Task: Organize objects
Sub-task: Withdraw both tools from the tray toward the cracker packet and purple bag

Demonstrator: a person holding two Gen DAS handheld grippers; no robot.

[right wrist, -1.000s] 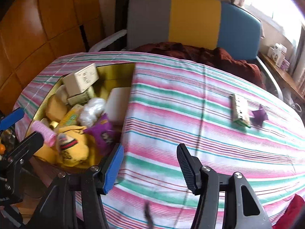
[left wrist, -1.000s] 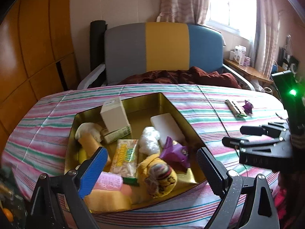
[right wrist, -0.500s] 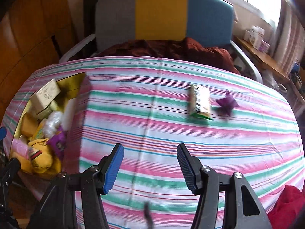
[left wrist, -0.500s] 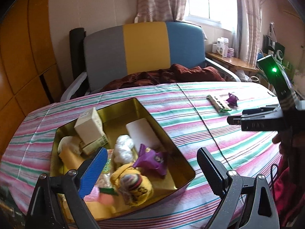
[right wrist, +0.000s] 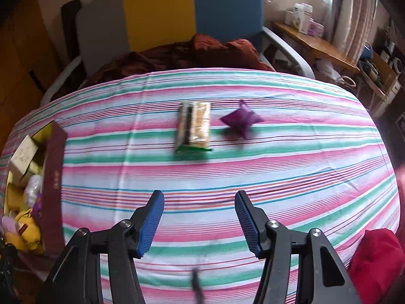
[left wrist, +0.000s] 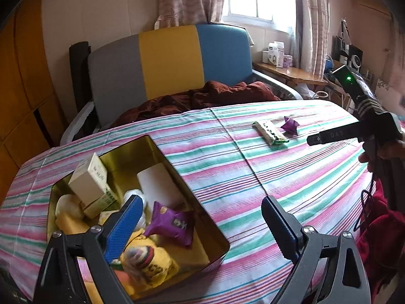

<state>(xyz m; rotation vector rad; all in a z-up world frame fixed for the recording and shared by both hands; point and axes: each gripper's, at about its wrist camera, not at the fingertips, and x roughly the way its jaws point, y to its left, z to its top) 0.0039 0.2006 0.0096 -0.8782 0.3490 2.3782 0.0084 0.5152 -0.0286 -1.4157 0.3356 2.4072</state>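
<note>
Right tool [right wrist: 199,221] (agape) facing lengthwise snack packet [right wrist: 194,126]

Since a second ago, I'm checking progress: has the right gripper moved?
Yes. The right gripper has swung rightward, away from the gold metal tin, toward the flat green-edged snack packet.

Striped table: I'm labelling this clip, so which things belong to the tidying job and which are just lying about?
Job: gold tin, snack bar packet, purple sachet, both open grippers.
Lying about: brown blanket, red cloth, shelf boxes.
</note>
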